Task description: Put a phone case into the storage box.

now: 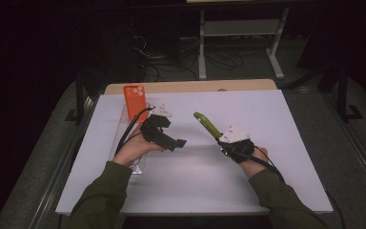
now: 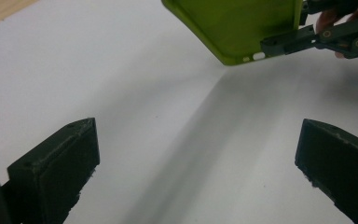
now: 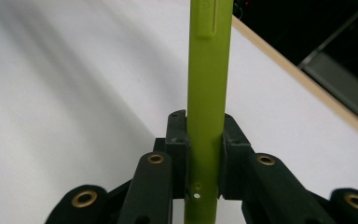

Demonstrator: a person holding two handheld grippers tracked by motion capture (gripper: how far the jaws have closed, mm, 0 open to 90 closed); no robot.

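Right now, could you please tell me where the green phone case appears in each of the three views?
High view: the green case is mid-table, held above the white board by the right tongs.
Left gripper view: top right, its corner pinched by those tongs.
Right gripper view: centre, edge-on, clamped between the jaws.
Shared landmark: the board's wooden far edge.

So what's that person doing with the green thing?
A person holds a black two-jaw tool in each hand over a white table. The right tool is shut on the edge of a lime-green soft phone case, lifting it clear of the table. The left tool hangs open beside it, gripping nothing. An orange phone case stands propped near the far left of the table, untouched.
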